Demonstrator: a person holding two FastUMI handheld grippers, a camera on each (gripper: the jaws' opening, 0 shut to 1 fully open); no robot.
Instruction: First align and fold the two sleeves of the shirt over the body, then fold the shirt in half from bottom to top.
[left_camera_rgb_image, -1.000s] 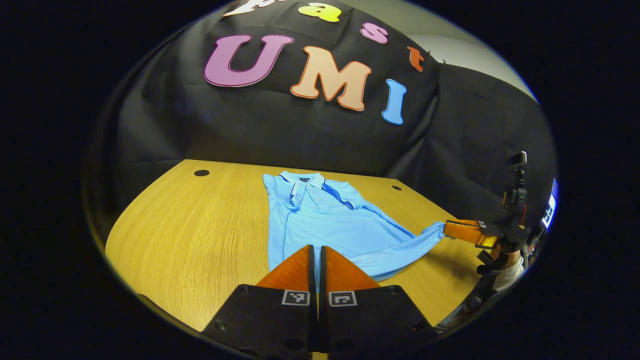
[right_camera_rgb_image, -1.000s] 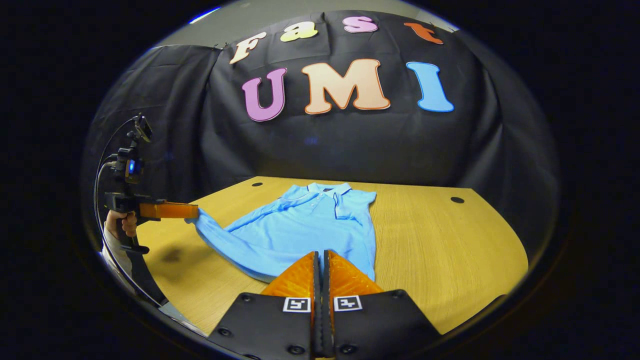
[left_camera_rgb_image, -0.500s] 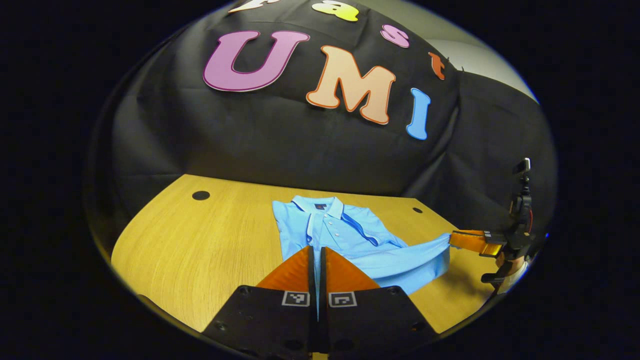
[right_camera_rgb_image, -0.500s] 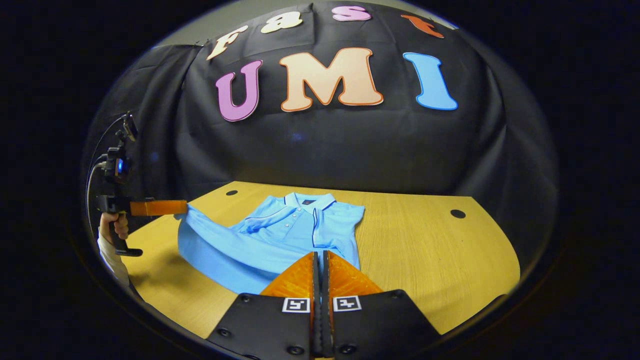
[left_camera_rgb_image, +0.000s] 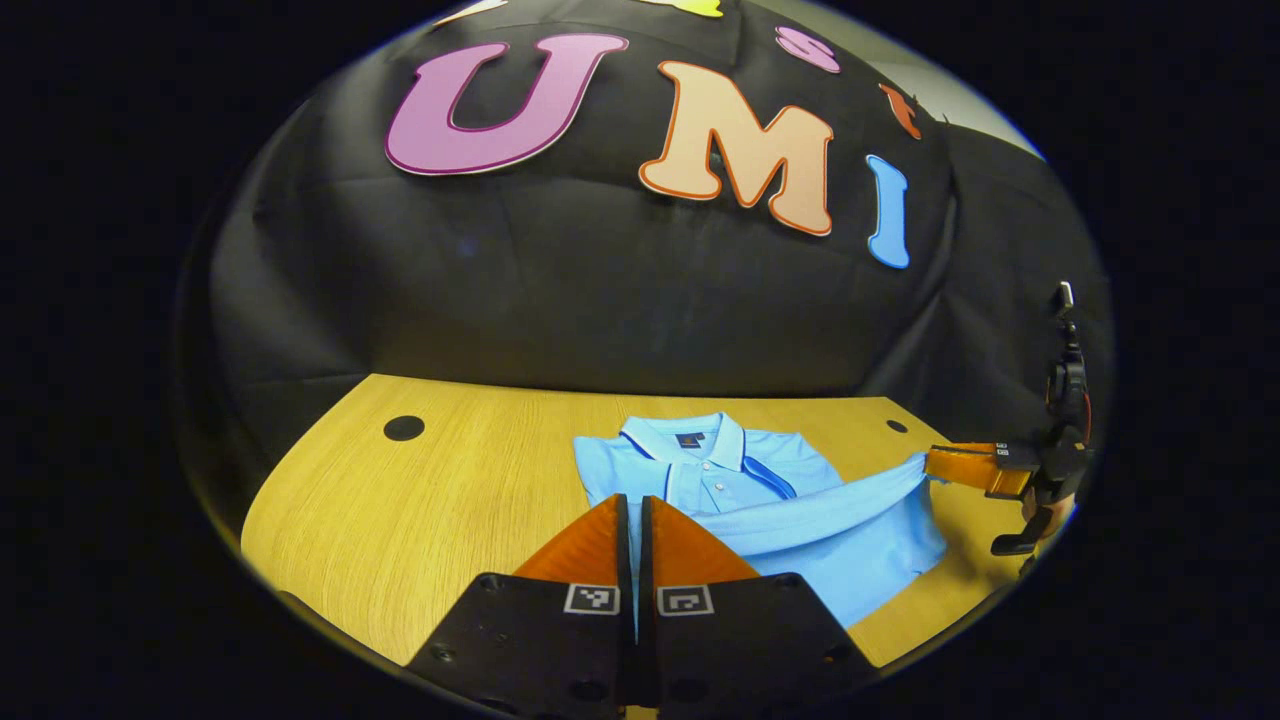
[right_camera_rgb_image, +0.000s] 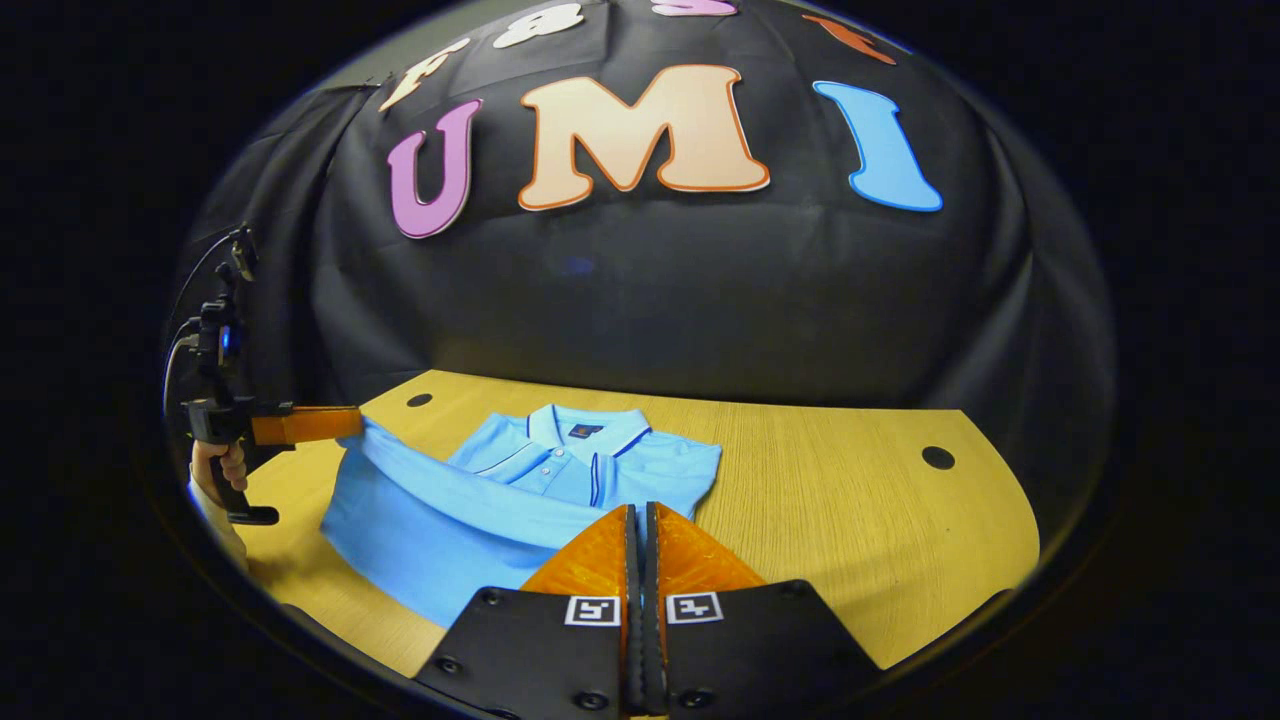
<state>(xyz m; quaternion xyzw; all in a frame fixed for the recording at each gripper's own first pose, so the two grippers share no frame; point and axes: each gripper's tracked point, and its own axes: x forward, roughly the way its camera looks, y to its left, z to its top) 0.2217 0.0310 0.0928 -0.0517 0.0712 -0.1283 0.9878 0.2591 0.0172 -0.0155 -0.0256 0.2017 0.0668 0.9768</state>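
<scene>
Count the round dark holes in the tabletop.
2. In the left gripper view, one hole sits near the table's far left corner, another near the far right corner beyond the shirt. Others may be hidden.

No readable text; small dark tag inside shirt (left_camera_rgb_image: 760, 500) collar too small to read; square coded markers on both grippers, patterns only, no lettering

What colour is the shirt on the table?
The shirt is light blue, with thin dark trim lines on the collar; the left gripper view shows it best.
</scene>
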